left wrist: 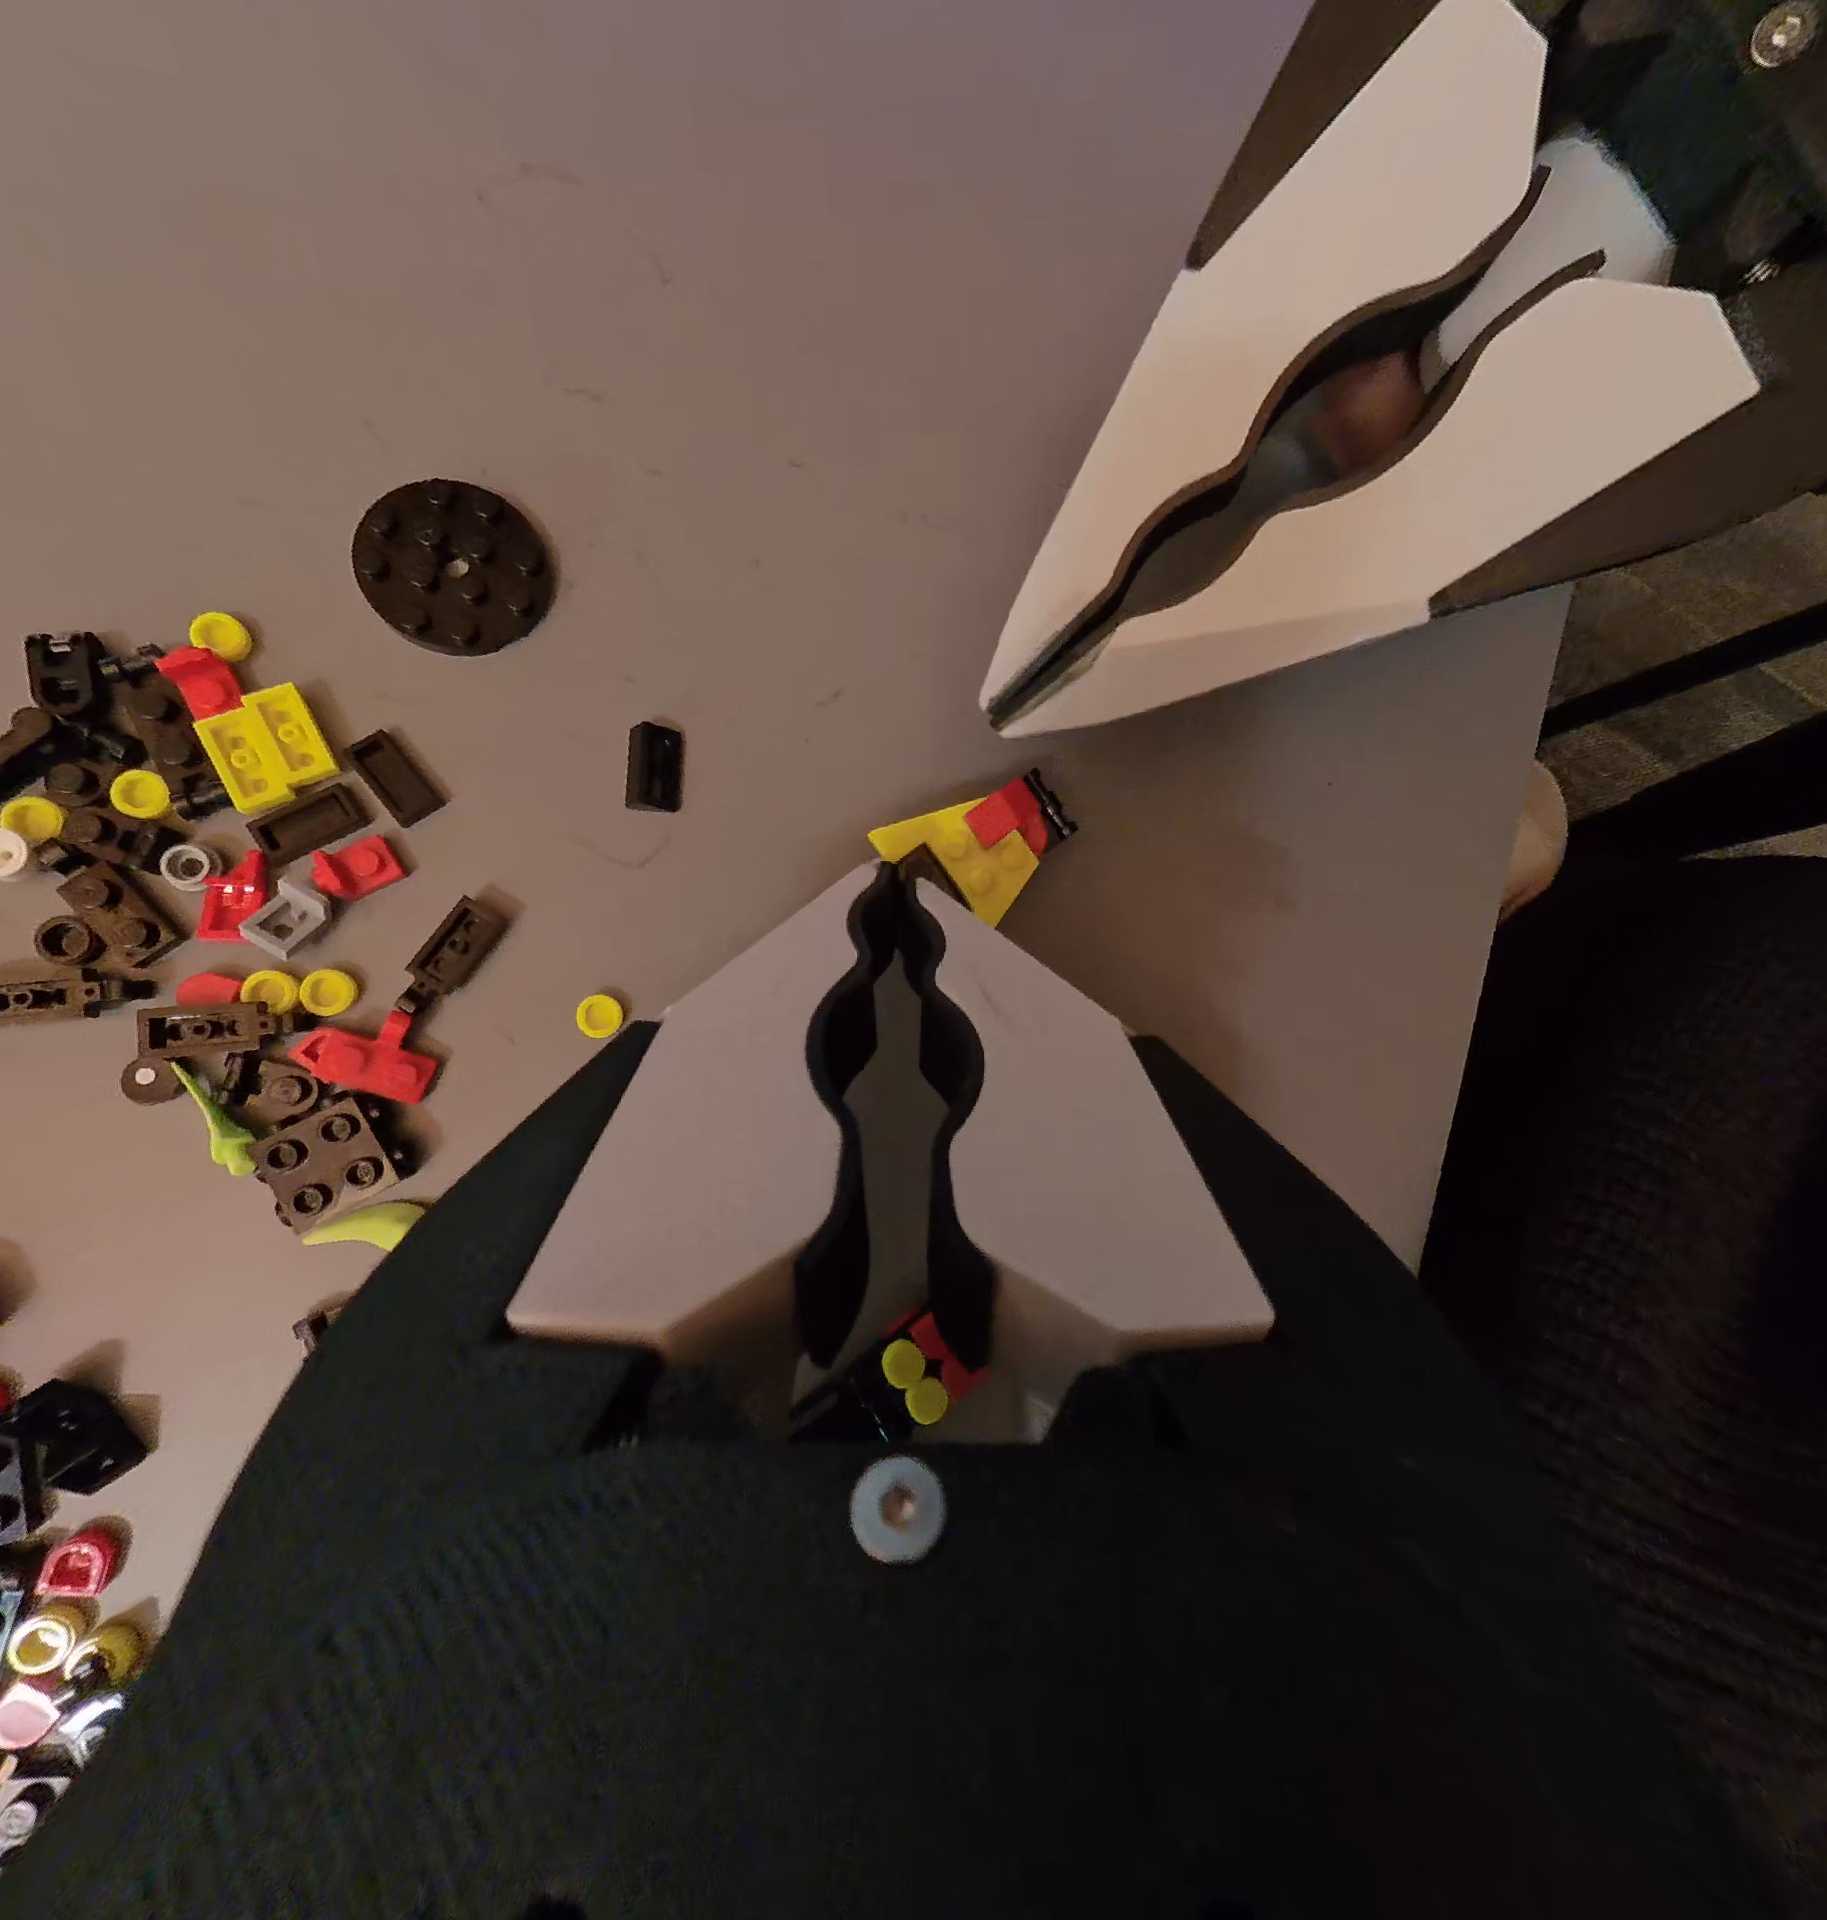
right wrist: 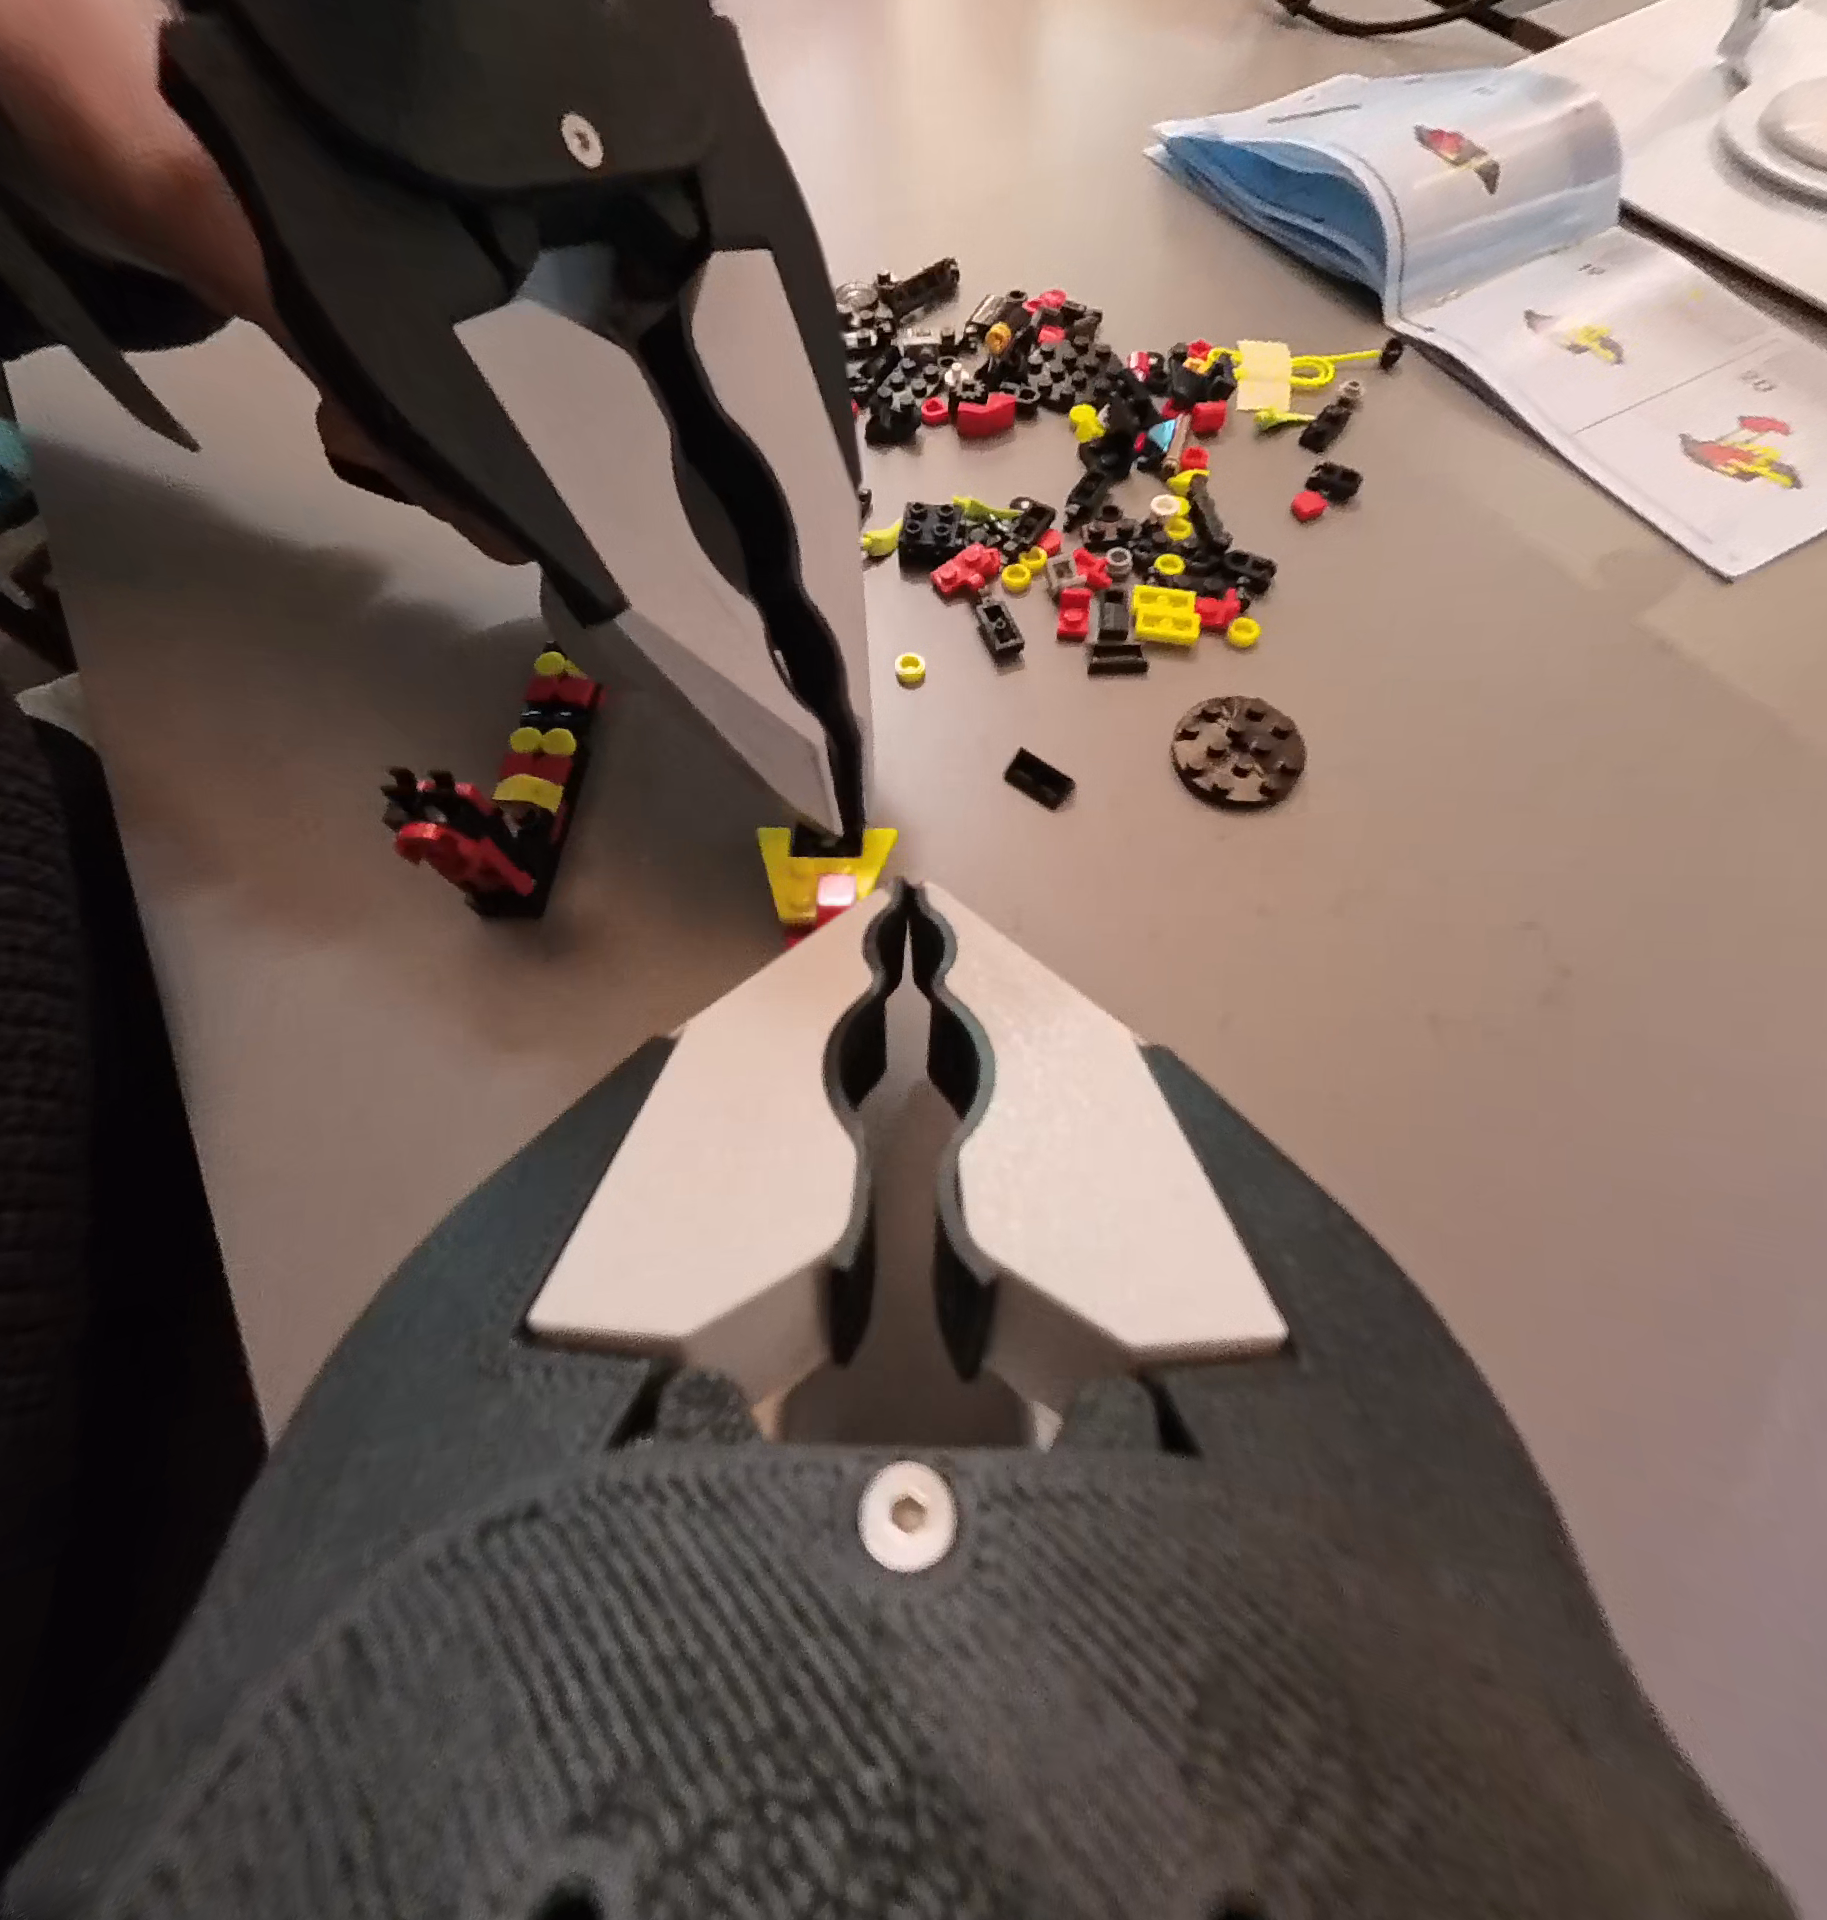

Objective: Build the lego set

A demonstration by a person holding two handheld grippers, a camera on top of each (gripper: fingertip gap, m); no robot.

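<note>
A small yellow wing assembly (left wrist: 976, 857) with red and black pieces lies on the grey table (left wrist: 784, 312) near its edge. My left gripper (left wrist: 896, 878) is shut, its tips pinching the black part at the assembly's edge; the right wrist view shows it (right wrist: 844, 821) coming down from the upper left onto the assembly (right wrist: 821, 883). My right gripper (right wrist: 904, 888) is shut and empty, its tips just beside the assembly; in the left wrist view it (left wrist: 1002, 707) hovers a little beyond it.
A longer black, red and yellow build (right wrist: 514, 810) lies to the left. A pile of loose pieces (right wrist: 1096, 468), a round black plate (right wrist: 1239, 751), a small black tile (right wrist: 1039, 777) and a yellow stud (right wrist: 910, 668) lie beyond. An open instruction booklet (right wrist: 1511, 260) is at the back right. The table edge (left wrist: 1491, 935) is close. Only a small space, under 4 cm, lies between the two pairs of fingers.
</note>
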